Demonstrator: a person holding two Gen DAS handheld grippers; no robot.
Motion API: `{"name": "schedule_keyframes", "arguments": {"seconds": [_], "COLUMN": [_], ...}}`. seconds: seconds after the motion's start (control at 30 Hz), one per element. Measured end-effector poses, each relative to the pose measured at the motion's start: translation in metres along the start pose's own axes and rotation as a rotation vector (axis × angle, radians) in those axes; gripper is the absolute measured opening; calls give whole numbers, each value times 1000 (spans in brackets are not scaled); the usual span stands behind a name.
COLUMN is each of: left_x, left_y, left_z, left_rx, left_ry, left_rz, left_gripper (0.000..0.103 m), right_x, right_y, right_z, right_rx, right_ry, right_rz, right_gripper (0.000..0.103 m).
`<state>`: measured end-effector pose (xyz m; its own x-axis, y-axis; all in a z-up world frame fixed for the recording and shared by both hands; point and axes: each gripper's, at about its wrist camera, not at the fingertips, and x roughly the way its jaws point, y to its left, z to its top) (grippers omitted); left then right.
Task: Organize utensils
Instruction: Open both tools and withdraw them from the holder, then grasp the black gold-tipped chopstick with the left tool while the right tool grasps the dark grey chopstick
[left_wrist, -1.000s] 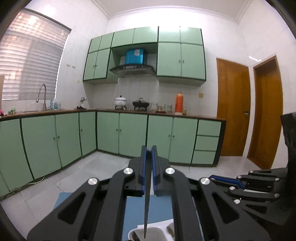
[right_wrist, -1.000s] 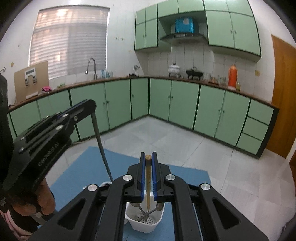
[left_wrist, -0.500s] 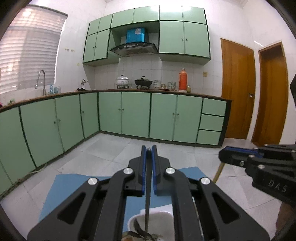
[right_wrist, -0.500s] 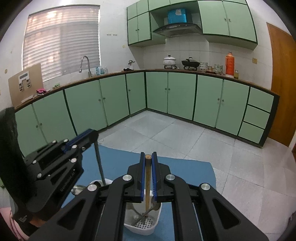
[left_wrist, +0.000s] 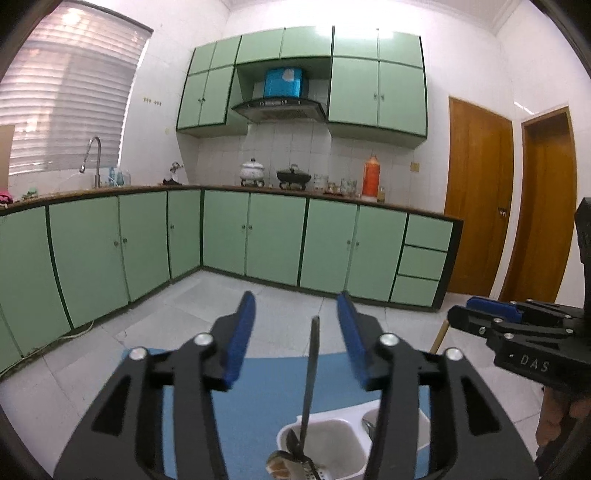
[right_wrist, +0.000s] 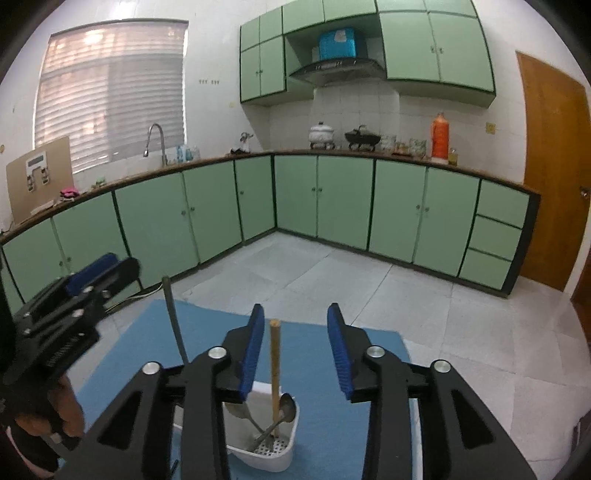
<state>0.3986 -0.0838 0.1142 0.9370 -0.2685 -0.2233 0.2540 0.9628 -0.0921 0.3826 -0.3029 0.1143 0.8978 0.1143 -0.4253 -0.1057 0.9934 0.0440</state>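
Now both tools stand with their blue-padded fingers spread wide, pinching nothing. Between the fingers of the left tool (left_wrist: 295, 328) rises a slim dark metal utensil handle (left_wrist: 310, 373), nearly upright, leaning slightly right at the top. Its lower end drops into the left compartment of a white plastic utensil caddy (left_wrist: 332, 441) directly below, at the near edge of the view. The handle stands free of both pads, somewhat closer to the right one.

Between the fingers of the right tool (right_wrist: 295, 347) stands a pale wooden stick-like handle (right_wrist: 274, 365), upright and round in section, closer to the left pad but apparently not touching it. Its foot rests in the caddy's right compartment (right_wrist: 284, 448), which has a perforated drain floor. Two shiny metal spoons (right_wrist: 286, 408) and what looks like a fork lean there too, crossing near the bottom.

Both handles have vertical long axes, each in line with the tool above it, so a straight lift clear of them seems the natural next move. A sideways drift could knock a handle over.

The caddy is smooth, glossy and rounded at the corners. It sits on a flat matte blue mat (right_wrist: 343, 369) covering the tabletop. Beyond lie a pale tiled floor and green kitchen cabinets (right_wrist: 343, 199).
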Motion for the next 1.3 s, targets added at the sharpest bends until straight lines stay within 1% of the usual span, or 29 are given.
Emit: {"name": "schedule_keyframes", "arguments": {"seconds": [0.07, 0.1, 0.13, 0.17, 0.2, 0.23, 0.27, 0.3, 0.37, 0.43, 0.53, 0.63, 0.73, 0.8, 0.87, 0.93, 1.03, 1.2, 1.3], "left_x": [-11, -20, -26, -36, -47, -54, -64, -76, -98, -115, -140, -163, -179, -193, -204, -212, -219, -230, -233], "left_y": [2, 3, 4, 6, 7, 7, 7, 7, 6, 5, 5, 7, 7, 5, 5, 3, 3, 2, 1], "left_z": [4, 4, 5, 4, 2, 0, -4, -10, -23, -34, -57, -85, -109, -133, -155, -178, -204, -235, -252], "left_rx": [2, 5, 7, 7, 10, 15, 24, 32, 51, 67, 75, 62, 66, 83, 89, 84, 88, 76, 82], "left_ry": [-19, -35, -48, -69, -83, -89, -94, -102, -118, -130, -118, -86, -76, -63, -49, -26, 2, 26, 43], "left_rz": [2, 9, 15, 21, 27, 32, 38, 43, 57, 70, 71, 71, 91, 110, 127, 129, 131, 132, 136], "left_gripper": [59, 66, 74, 77, 83, 87, 89, 91, 96, 98, 98, 98, 98, 98, 98, 98, 98, 98, 97], "right_x": [-11, -19, -25, -33, -41, -46, -54, -63, -77, -93, -113, -130, -142, -149, -151, -153, -155, -160, -164], "right_y": [-2, -3, -3, -3, -3, -2, -2, -1, 2, 7, 14, 18, 23, 28, 33, 41, 51, 65, 73], "right_z": [0, -1, -2, -6, -11, -15, -22, -30, -44, -63, -90, -118, -149, -177, -198, -221, -251, -291, -316], "right_rx": [-3, -7, -9, -12, -15, -17, -16, -15, -15, -15, 0, 36, 60, 70, 73, 66, 57, 38, 46], "right_ry": [-26, -43, -56, -75, -94, -105, -119, -135, -163, -191, -211, -216, -216, -208, -194, -176, -169, -165, -163], "right_rz": [-17, -32, -44, -61, -73, -81, -96, -109, -121, -134, -141, -119, -121, -142, -136, -145, -165, -169, -155], "right_gripper": [43, 46, 51, 56, 60, 65, 72, 76, 87, 93, 95, 96, 96, 96, 96, 96, 96, 95, 95]}}
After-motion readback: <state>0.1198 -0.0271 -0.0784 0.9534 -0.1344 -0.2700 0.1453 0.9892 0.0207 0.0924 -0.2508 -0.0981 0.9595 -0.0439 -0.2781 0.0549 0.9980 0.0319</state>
